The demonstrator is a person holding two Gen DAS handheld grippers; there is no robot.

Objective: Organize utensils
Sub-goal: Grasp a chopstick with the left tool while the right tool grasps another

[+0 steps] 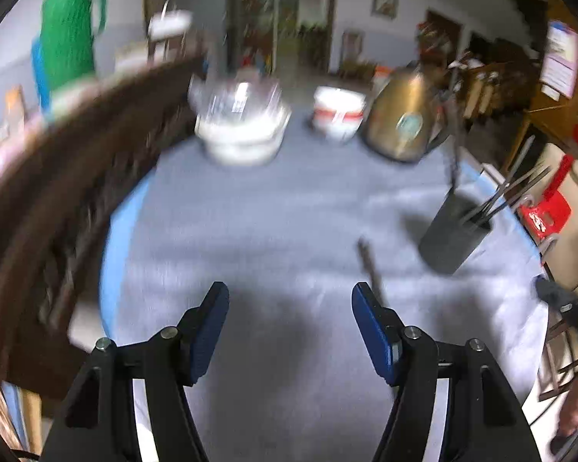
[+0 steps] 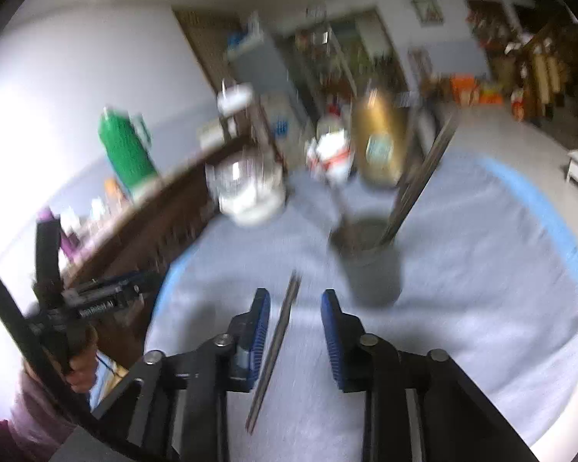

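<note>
A dark cylindrical utensil holder (image 1: 452, 231) stands on the grey cloth with several chopsticks leaning in it; it also shows in the right wrist view (image 2: 370, 261). A pair of loose chopsticks (image 2: 277, 340) lies on the cloth between the open jaws of my right gripper (image 2: 294, 300), untouched as far as I can tell. The same chopsticks (image 1: 370, 265) lie just beyond the right finger of my left gripper (image 1: 289, 296), which is open and empty above the cloth. Both views are motion-blurred.
At the back of the table (image 1: 289, 200) stand a glass-lidded white pot (image 1: 242, 127), a white and red bowl (image 1: 339, 111) and a brass kettle (image 1: 404, 115). A dark wooden sideboard (image 1: 77, 177) with a green flask (image 1: 69, 30) runs along the left.
</note>
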